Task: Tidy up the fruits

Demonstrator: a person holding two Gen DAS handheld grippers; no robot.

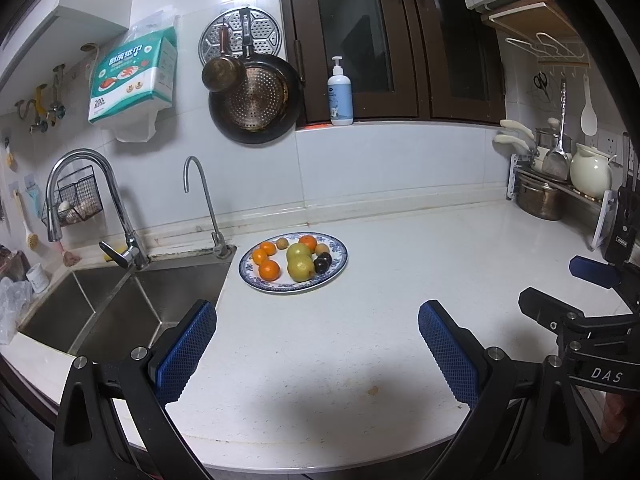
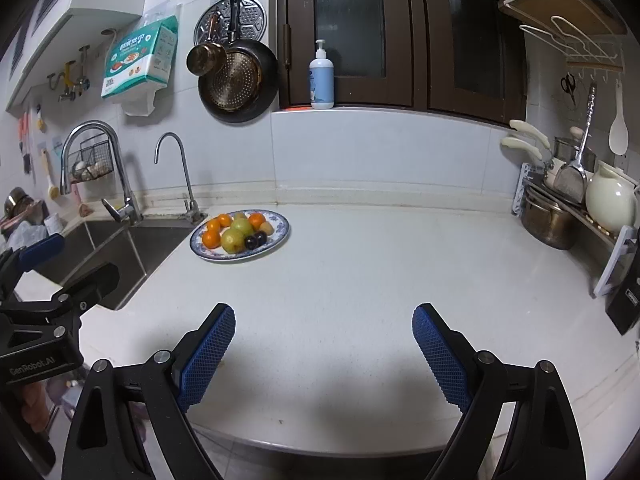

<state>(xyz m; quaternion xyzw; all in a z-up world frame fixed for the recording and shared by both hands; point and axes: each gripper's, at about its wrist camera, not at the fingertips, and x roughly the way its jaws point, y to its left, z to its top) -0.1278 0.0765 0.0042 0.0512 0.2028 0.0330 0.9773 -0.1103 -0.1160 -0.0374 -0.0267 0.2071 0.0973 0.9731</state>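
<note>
Both grippers hang released and empty over the near edge of the worktop. From the left gripper the plate of fruits lies ahead at about twelve o'clock; from the right gripper it sits at eleven, farther off. The left looks nearer. No destination container shows, and the small brownish fruits are hard to identify.

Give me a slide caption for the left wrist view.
Open left claw hovers over the white countertop, facing a blue-rimmed plate of fruit beside the sink.
</note>
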